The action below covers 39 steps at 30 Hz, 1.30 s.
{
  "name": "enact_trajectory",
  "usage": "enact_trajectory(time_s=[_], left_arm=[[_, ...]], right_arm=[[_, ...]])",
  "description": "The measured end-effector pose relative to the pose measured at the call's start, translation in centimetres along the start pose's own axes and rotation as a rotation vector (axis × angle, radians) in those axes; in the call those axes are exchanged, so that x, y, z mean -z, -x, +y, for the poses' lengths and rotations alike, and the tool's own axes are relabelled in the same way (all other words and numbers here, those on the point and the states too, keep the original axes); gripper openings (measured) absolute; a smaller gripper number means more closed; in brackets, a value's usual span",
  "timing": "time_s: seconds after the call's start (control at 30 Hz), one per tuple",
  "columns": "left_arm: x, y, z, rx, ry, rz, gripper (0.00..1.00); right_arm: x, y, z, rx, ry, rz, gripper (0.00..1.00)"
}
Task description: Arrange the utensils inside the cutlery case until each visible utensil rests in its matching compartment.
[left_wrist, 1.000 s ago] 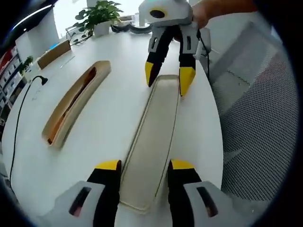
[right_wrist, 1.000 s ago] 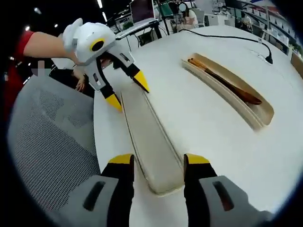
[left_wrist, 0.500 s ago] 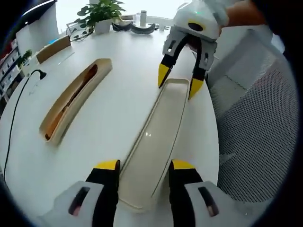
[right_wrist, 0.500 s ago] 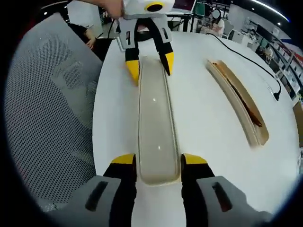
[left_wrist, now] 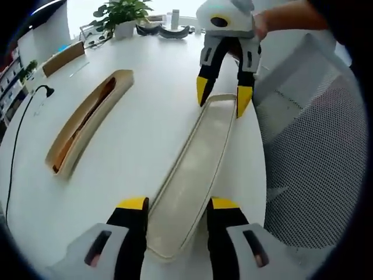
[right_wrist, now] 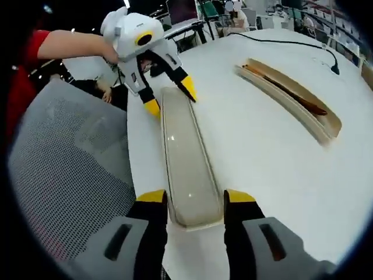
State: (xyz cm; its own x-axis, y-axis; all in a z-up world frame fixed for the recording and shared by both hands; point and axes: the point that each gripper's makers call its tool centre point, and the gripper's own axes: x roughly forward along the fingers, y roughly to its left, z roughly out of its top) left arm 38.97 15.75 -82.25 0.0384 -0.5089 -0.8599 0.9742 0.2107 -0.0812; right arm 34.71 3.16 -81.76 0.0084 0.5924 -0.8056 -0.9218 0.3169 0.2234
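A long empty beige tray [left_wrist: 192,175] lies lengthwise along the white table's edge. My left gripper [left_wrist: 178,204] is shut on its near end, jaws pressed to both sides. The right gripper [left_wrist: 222,98] clasps the far end. In the right gripper view, my right gripper [right_wrist: 196,198] holds one end of the tray [right_wrist: 183,151] and the left gripper [right_wrist: 171,100] holds the other, with a person's hand behind it. A second beige cutlery case [left_wrist: 87,122] with brown wooden utensils [right_wrist: 291,96] inside lies apart on the table.
A grey mesh chair back [left_wrist: 309,157] stands close beside the table's edge. A black cable [left_wrist: 23,134] runs over the table's far side. A potted plant [left_wrist: 122,17] and small items stand at the far end. Bare white tabletop [right_wrist: 250,151] separates the tray and case.
Both views swung with the hands. The tray stayed between both pairs of jaws and turned slightly on the table edge. The case with utensils has not moved.
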Motion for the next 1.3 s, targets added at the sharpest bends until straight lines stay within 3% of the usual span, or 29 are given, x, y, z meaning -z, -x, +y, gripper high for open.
enact_trajectory(time_s=[0.13, 0.2, 0.27, 0.37, 0.4, 0.47, 0.53, 0.57, 0.6, 0.73, 0.83, 0.93, 1.03, 1.3], left_arm=[[0.0, 0.2, 0.0, 0.035, 0.035, -0.001, 0.4], [0.0, 0.3, 0.1, 0.06, 0.076, -0.005, 0.4], [-0.1, 0.3, 0.2, 0.067, 0.085, -0.007, 0.4], [-0.1, 0.2, 0.0, 0.059, 0.058, 0.005, 0.4], [0.0, 0.2, 0.2, 0.048, 0.026, 0.014, 0.38], [0.3, 0.2, 0.8, -0.002, -0.037, 0.046, 0.32], [0.3, 0.1, 0.8, -0.015, -0.053, 0.06, 0.25], [0.4, 0.0, 0.9, -0.021, -0.053, 0.063, 0.23], [0.4, 0.0, 1.2, -0.033, -0.06, 0.065, 0.21], [0.3, 0.0, 1.5, -0.054, -0.041, 0.069, 0.18], [0.3, 0.0, 1.7, -0.066, -0.041, 0.065, 0.18], [0.4, 0.1, 1.8, -0.078, -0.033, 0.062, 0.2], [0.2, 0.2, 1.9, -0.103, -0.064, 0.033, 0.31], [0.1, 0.4, 1.9, -0.167, -0.085, -0.027, 0.43]], right_arm=[[0.7, -0.1, 0.0, 0.044, 0.096, 0.035, 0.34], [1.1, 0.1, -0.5, 0.094, 0.186, 0.067, 0.32], [1.3, 0.2, -0.8, 0.127, 0.204, 0.08, 0.3], [1.0, 0.3, -0.9, 0.115, 0.148, 0.047, 0.29], [0.7, 0.2, -0.4, 0.072, 0.078, 0.01, 0.28], [0.3, 0.5, -0.5, 0.051, -0.014, -0.033, 0.25], [0.3, 1.0, -1.1, 0.071, -0.067, -0.049, 0.15], [-0.2, 1.0, -1.5, 0.072, -0.054, -0.073, 0.14], [0.2, 1.2, -1.8, 0.079, -0.062, -0.05, 0.12], [0.3, 0.9, -2.1, 0.124, 0.05, -0.032, 0.08], [0.2, 0.9, -2.0, 0.133, 0.098, -0.041, 0.05], [0.2, 1.0, -2.0, 0.119, 0.102, -0.036, 0.04], [-0.6, 1.8, -1.1, 0.067, 0.078, -0.062, 0.03], [-2.2, 2.8, 0.1, -0.028, -0.08, -0.146, 0.03]])
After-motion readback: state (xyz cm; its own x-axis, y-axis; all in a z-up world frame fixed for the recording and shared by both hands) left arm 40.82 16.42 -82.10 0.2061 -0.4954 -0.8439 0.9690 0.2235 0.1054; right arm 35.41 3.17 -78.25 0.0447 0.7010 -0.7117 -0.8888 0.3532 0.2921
